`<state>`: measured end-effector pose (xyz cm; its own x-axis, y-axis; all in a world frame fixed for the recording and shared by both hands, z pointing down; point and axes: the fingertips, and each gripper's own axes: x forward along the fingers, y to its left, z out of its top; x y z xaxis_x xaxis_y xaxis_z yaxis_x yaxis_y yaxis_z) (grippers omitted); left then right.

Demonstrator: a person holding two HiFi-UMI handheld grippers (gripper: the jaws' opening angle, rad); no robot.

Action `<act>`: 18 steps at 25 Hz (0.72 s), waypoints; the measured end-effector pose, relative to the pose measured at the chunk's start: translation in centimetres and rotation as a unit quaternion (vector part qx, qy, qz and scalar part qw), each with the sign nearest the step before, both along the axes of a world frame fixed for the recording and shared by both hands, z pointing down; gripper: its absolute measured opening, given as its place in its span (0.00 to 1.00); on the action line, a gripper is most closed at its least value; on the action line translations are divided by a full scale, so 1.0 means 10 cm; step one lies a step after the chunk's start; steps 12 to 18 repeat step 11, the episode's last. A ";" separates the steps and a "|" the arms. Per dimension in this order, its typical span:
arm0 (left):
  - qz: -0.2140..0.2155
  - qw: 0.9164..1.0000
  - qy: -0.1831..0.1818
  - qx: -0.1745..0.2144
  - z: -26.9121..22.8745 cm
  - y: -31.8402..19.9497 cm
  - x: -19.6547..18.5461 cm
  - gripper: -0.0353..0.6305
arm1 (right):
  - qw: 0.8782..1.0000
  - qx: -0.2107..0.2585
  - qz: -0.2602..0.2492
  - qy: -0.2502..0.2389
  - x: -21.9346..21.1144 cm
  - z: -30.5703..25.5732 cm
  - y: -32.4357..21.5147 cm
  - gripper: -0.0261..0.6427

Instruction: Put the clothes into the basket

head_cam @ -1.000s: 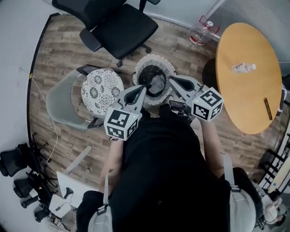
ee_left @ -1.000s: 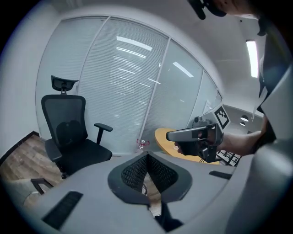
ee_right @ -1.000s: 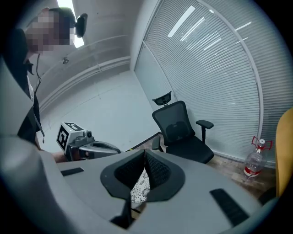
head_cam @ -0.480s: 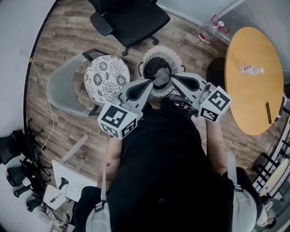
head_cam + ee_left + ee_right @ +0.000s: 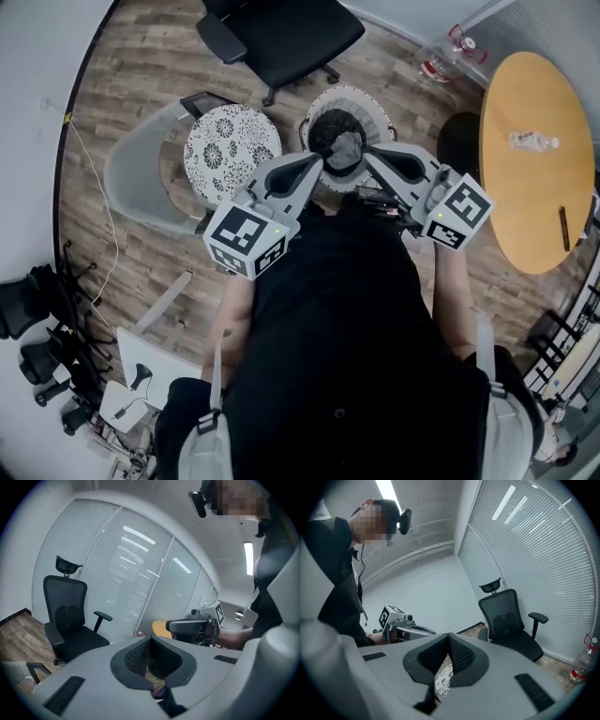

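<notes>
Left gripper (image 5: 315, 164) and right gripper (image 5: 369, 157) have shifted over the round basket (image 5: 377, 103), ribbed fingers (image 5: 138, 656) closed, empty.

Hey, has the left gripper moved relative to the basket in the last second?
Yes. The left gripper has drawn back a little from the basket, toward the person.

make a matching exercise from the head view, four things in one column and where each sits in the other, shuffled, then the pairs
1. black office chair
2. round wooden table
3. white woven round basket
4. round black-and-white patterned cushion

A. right edge, bears a clear plastic bottle
B. just left of the basket
C. top of the view, beyond the basket
D. upper centre, holds grey cloth

Pairs: 1-C, 2-A, 3-D, 4-B
</notes>
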<state>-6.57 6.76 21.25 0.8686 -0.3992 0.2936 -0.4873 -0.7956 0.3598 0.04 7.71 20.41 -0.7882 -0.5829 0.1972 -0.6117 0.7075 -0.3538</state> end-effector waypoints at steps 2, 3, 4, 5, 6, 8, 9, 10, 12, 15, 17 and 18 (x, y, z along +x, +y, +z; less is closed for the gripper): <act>0.003 1.000 0.001 0.000 0.01 -0.02 -0.02 0.07 | 1.000 0.001 0.000 0.002 -0.03 0.00 0.00 0.06; 0.005 1.000 0.001 0.000 0.01 -0.03 -0.02 0.07 | 1.000 0.002 0.000 0.003 -0.04 0.00 0.00 0.06; 0.007 1.000 0.001 0.002 0.00 -0.03 -0.02 0.07 | 1.000 0.003 0.000 0.005 -0.05 -0.01 0.00 0.06; 0.009 1.000 0.000 0.004 0.00 -0.04 -0.02 0.07 | 1.000 0.004 0.000 0.006 -0.05 -0.01 -0.01 0.06; 0.010 1.000 -0.001 0.006 0.00 -0.05 -0.03 0.07 | 1.000 0.006 0.001 0.007 -0.06 -0.02 -0.02 0.06; 0.012 1.000 -0.001 0.007 0.00 -0.07 -0.04 0.07 | 1.000 0.007 0.002 0.008 -0.08 -0.03 -0.03 0.06; 0.013 1.000 0.000 0.006 -0.01 -0.07 -0.05 0.07 | 1.000 0.008 0.003 0.009 -0.08 -0.03 -0.03 0.06; 0.014 1.000 0.001 0.005 -0.01 -0.07 -0.06 0.07 | 1.000 0.008 0.003 0.008 -0.10 -0.03 -0.04 0.06; 0.014 1.000 0.003 0.004 -0.01 -0.07 -0.07 0.07 | 1.000 0.009 0.004 0.008 -0.11 -0.04 -0.04 0.06; 0.014 1.000 0.003 0.004 -0.01 -0.07 -0.07 0.07 | 1.000 0.009 0.004 0.008 -0.11 -0.04 -0.04 0.06; 0.014 1.000 0.003 0.004 -0.01 -0.07 -0.07 0.07 | 1.000 0.009 0.004 0.008 -0.11 -0.04 -0.04 0.06; 0.014 1.000 0.003 0.004 -0.01 -0.07 -0.07 0.07 | 1.000 0.009 0.004 0.008 -0.11 -0.04 -0.04 0.06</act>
